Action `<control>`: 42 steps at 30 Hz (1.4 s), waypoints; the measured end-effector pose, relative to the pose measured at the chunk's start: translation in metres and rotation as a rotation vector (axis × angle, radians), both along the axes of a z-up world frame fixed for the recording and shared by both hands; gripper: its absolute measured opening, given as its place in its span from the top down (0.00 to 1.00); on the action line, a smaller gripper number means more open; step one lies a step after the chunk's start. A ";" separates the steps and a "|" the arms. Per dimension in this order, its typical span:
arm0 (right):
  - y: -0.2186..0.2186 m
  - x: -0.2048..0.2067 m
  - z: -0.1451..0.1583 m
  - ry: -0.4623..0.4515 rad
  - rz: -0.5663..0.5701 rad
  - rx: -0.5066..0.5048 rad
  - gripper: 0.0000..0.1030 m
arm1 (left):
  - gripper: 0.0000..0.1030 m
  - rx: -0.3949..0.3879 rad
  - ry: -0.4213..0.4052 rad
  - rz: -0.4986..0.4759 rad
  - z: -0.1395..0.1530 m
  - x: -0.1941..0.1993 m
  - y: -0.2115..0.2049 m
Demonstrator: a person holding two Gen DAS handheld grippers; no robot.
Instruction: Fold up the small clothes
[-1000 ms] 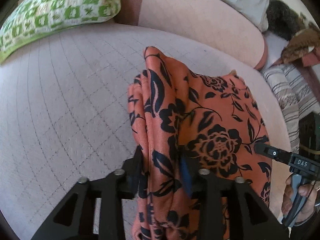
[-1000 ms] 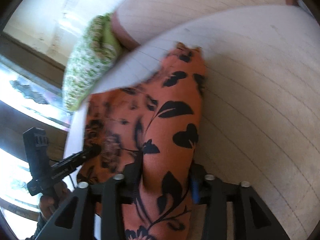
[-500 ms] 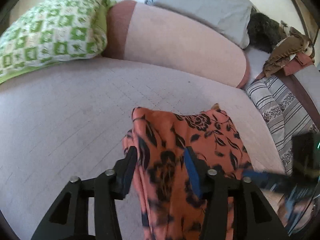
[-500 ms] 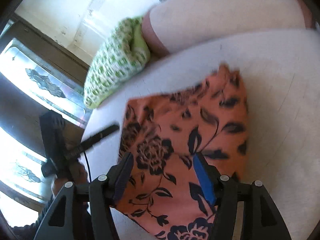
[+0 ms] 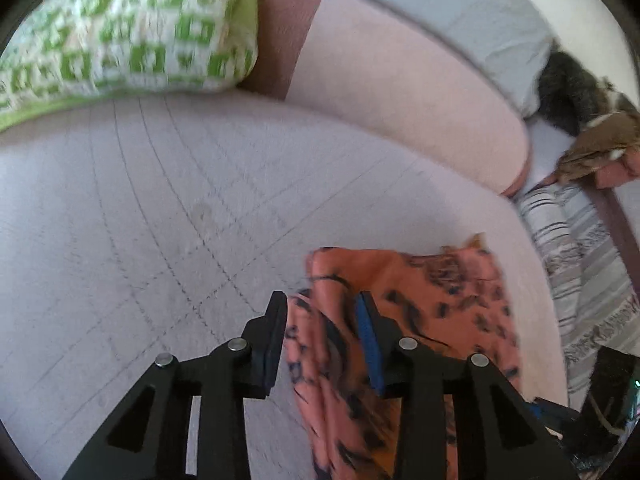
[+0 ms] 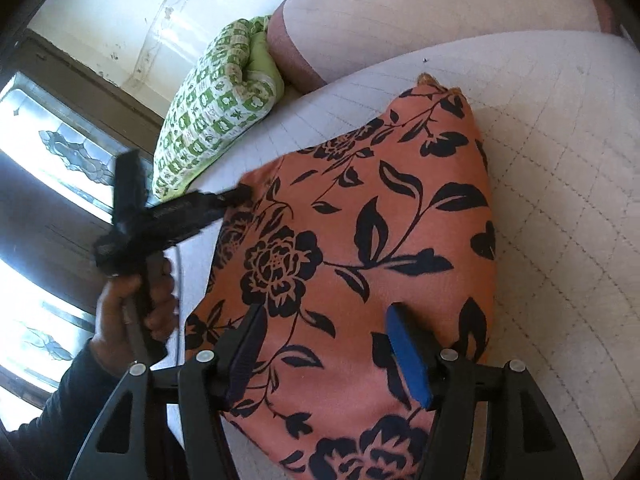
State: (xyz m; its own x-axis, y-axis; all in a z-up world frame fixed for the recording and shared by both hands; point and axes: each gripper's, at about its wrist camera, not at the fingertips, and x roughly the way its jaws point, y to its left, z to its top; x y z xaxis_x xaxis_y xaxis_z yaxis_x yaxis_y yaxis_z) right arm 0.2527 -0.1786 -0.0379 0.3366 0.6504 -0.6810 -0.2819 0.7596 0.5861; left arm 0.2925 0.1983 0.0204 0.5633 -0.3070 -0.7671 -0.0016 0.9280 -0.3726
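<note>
Left wrist view shows your left gripper (image 5: 322, 312) with its black fingers parted, where a second ago they were pinched on a raised bunch of the orange cloth with black flower print (image 5: 404, 320); that bunch has since dropped, and the cloth now lies low on the bed, its folded left edge running between the spread fingers and below them. Whether either pad touches the fabric cannot be told, for this picture is blurred by motion. Your right gripper (image 6: 326, 336) has let go as well: a second ago it clamped a ridge of the cloth, and now its jaws stand wide apart above the cloth (image 6: 360, 248), which lies flat beneath them as a smooth, rounded slab with a pointed corner at the far end. The fabric looks thin and soft, with large black roses and leaves on a dull orange ground. From the right wrist view you also see your left hand (image 6: 128, 312) on the handle of the left gripper (image 6: 240, 196), whose tip sits at the cloth's left edge. The cloth rests on the pale quilted bed cover (image 5: 160, 216), stitched in a grid of squares. Beyond it lie a green and white patterned cushion (image 5: 128, 36) and a long pink bolster (image 5: 400, 96), and to the right a grey striped blanket (image 5: 588, 272).
</note>
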 end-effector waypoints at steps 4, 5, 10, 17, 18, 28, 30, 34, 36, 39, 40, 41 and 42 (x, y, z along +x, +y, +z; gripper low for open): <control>0.004 -0.028 0.015 -0.042 0.032 -0.009 0.35 | 0.64 0.041 -0.073 -0.067 0.023 -0.058 -0.011; 0.005 -0.035 0.016 -0.045 0.039 -0.005 0.35 | 0.64 0.052 -0.085 -0.083 0.024 -0.071 -0.014; 0.003 -0.049 -0.003 0.032 -0.012 0.000 0.34 | 0.64 0.254 0.018 -0.091 -0.012 -0.099 -0.043; 0.002 -0.085 0.036 -0.026 -0.061 -0.027 0.30 | 0.45 0.270 -0.044 0.052 0.027 -0.141 -0.039; 0.002 -0.097 0.046 -0.065 -0.069 -0.050 0.26 | 0.32 0.286 -0.065 0.087 0.037 -0.158 -0.042; 0.021 -0.208 0.032 -0.147 -0.185 -0.500 0.10 | 0.19 0.321 -0.089 0.130 0.061 -0.262 -0.067; 0.018 -0.222 0.030 -0.163 -0.217 -0.524 0.01 | 0.16 0.323 -0.096 0.148 0.062 -0.279 -0.069; 0.010 -0.239 0.035 -0.180 -0.242 -0.538 0.00 | 0.16 0.324 -0.101 0.159 0.066 -0.300 -0.070; 0.012 -0.244 0.041 -0.195 -0.251 -0.538 0.00 | 0.16 0.337 -0.102 0.156 0.069 -0.305 -0.071; 0.014 -0.250 0.063 -0.261 -0.288 -0.535 0.00 | 0.16 0.343 -0.106 0.157 0.074 -0.314 -0.072; 0.015 -0.253 0.071 -0.284 -0.296 -0.535 0.00 | 0.16 0.342 -0.107 0.159 0.076 -0.315 -0.072; 0.015 -0.254 0.078 -0.301 -0.302 -0.537 0.00 | 0.16 0.340 -0.109 0.163 0.078 -0.317 -0.072; 0.015 -0.256 0.086 -0.322 -0.308 -0.537 0.00 | 0.16 0.338 -0.112 0.166 0.080 -0.319 -0.072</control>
State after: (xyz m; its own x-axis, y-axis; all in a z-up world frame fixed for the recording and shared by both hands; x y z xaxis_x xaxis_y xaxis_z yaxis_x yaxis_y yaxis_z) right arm -0.0032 -0.1633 0.0479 0.6909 0.0943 -0.7168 -0.1037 0.9941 0.0309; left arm -0.0264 0.1268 0.1002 0.6703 0.0548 -0.7400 -0.1387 0.9889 -0.0525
